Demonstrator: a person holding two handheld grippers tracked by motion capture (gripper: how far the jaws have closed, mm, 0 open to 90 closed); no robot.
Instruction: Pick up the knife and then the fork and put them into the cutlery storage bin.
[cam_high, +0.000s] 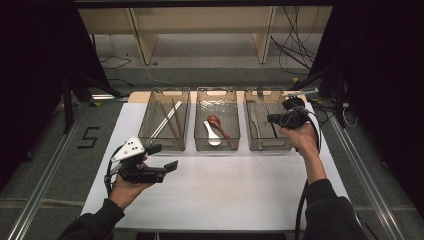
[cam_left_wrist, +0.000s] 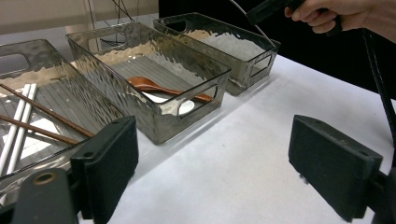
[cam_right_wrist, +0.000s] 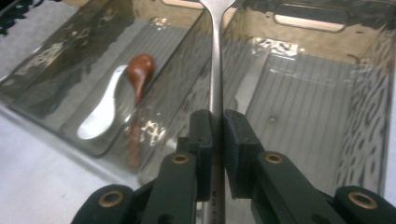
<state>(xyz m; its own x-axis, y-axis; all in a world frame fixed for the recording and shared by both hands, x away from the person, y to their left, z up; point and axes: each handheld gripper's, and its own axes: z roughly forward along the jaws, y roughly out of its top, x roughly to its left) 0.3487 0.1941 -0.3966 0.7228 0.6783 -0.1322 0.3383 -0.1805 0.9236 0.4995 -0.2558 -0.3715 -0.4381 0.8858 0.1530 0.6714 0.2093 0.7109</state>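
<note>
The fork (cam_right_wrist: 215, 56) clamped in the right claw (cam_right_wrist: 215, 135) was smooth, shiny metal; the bin (cam_right_wrist: 322, 93) beneath looked like glossy rippled plastic, and the claw's pads (cam_right_wrist: 238, 140) matt black.

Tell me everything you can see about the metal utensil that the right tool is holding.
The metal utensil is slim, silver and shiny, with a long straight handle that widens at the far end; its head is cut off by the picture edge. The right tool clamps the handle between its black jaws. It is held above the wall between the middle bin and the right bin, apart from both.
</note>
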